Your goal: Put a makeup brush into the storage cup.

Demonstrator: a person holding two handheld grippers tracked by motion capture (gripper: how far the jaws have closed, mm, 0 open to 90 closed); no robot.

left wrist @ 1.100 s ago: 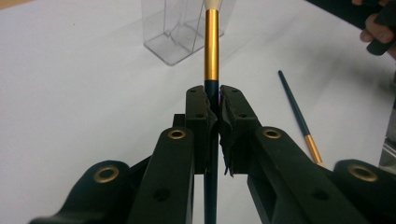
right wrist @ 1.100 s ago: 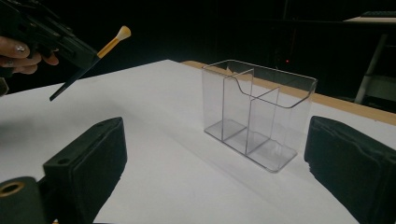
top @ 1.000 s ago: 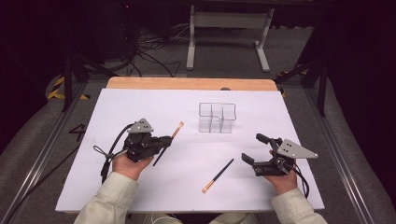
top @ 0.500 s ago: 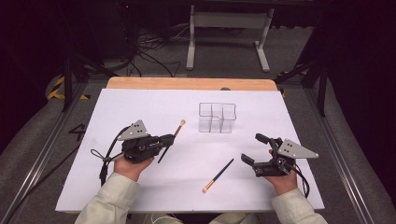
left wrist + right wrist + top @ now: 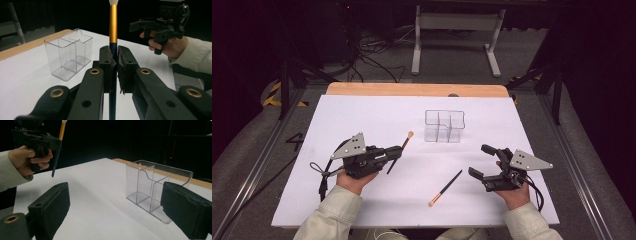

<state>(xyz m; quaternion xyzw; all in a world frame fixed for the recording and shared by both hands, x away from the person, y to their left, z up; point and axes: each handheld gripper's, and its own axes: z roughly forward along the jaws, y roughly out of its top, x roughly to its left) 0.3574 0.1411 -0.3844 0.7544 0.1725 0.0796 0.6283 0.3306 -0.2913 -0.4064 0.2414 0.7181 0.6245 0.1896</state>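
My left gripper (image 5: 390, 154) is shut on the dark handle of a makeup brush (image 5: 401, 150) and holds it above the white table, left of centre. The brush's gold ferrule and pale tip (image 5: 113, 25) rise between the jaws of the left gripper (image 5: 113, 53). A second brush (image 5: 446, 187) lies flat on the table near the front. My right gripper (image 5: 478, 160) hovers at the right with its jaws wide; they have just closed a little, and nothing is between them. A clear divided organizer (image 5: 444, 126) stands upright beyond both grippers, ahead of the right gripper (image 5: 116, 187).
The white sheet (image 5: 362, 115) covers the table, with a wooden edge (image 5: 412, 90) at the back. Dark floor, cables and a metal stand (image 5: 454, 35) lie behind the table. A rail (image 5: 572, 165) runs along each side.
The left gripper with its brush has drifted slightly toward the person. The right hand has stayed where it was.
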